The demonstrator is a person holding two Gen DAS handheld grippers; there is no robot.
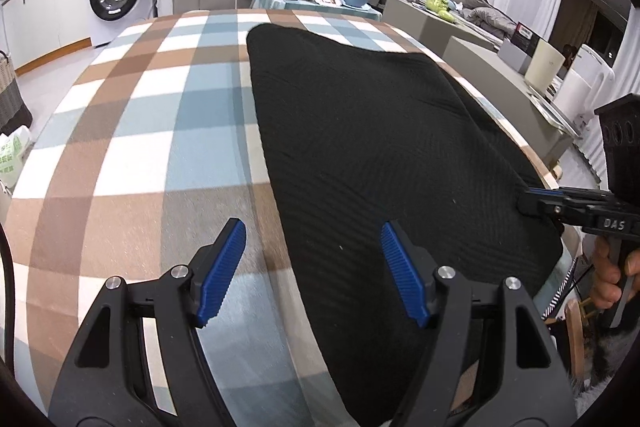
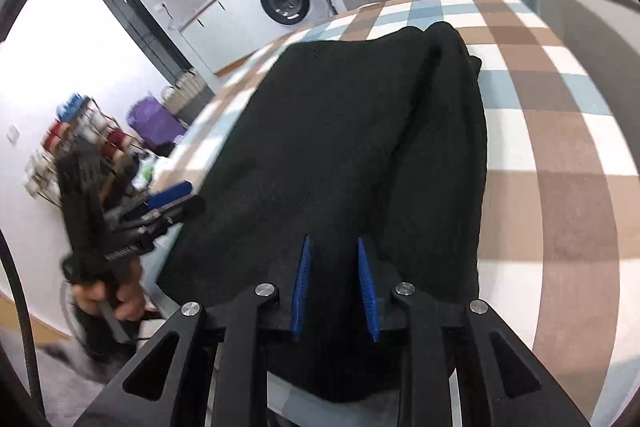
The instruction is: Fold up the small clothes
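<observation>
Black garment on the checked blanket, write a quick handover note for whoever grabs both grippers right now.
Left gripper: open, above the near left edge of the black garment, holding nothing.
Right gripper: narrowed onto the garment's near right edge; grip seems closed on fabric.
Garment lies mostly flat on the checked blanket, with one lengthwise fold along its right side.
Left to do: probably the remaining folds and squaring up.

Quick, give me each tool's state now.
Left tool: open, holding nothing, over the black garment's edge.
Right tool: shut on the black garment.
</observation>
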